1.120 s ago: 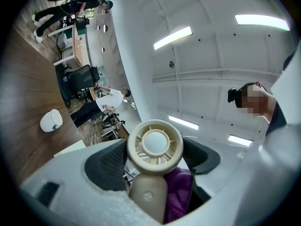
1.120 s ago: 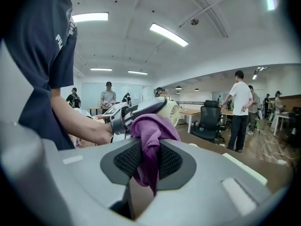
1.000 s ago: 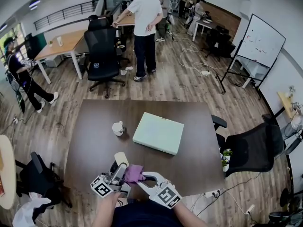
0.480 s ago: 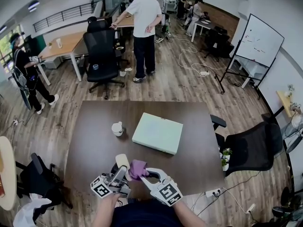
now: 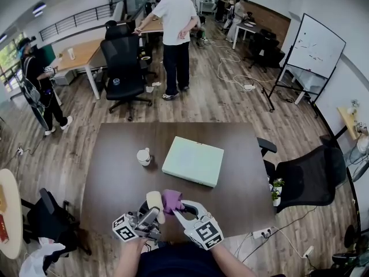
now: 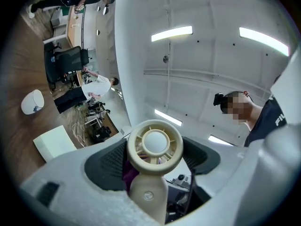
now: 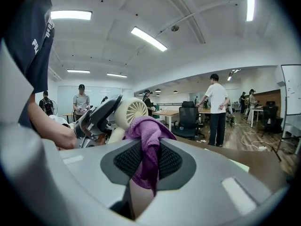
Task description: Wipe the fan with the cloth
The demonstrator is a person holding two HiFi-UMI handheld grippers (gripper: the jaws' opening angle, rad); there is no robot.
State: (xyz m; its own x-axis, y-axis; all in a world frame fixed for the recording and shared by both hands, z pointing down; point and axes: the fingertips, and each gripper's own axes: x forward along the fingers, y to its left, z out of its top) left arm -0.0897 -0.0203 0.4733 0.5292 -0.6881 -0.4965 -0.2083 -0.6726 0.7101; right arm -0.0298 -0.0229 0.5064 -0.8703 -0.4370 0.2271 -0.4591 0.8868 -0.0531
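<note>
The left gripper's (image 6: 151,173) jaws stand partly apart and clamp the handle of the hand-held fan (image 6: 155,147). The right gripper's (image 7: 146,166) jaws are closed tight on a bunched purple cloth (image 7: 149,136), which spills out above and below the pads.

Fan: cream plastic, with a round head on a short, thick handle. The head has an outer ring, radial ribs and a smooth central hub. The fan is held in the air over the near edge of the table (image 5: 115,154), head uppermost, directly in front of the person.

Cloth: soft, fleecy fabric, gathered into a wad. In the head view the wad sits right against the right side of the fan head. In the left gripper view, purple shows through the ribs and beside the handle.

Further out, the dark brown table carries a small white cup (image 5: 144,156) and, just to its right, a flat pale green box (image 5: 193,161).

A black office chair (image 5: 124,62) stands on the wood floor beyond the table. A person in a white T-shirt (image 5: 176,16) stands near it. A whiteboard (image 5: 316,45) stands at the far right.
</note>
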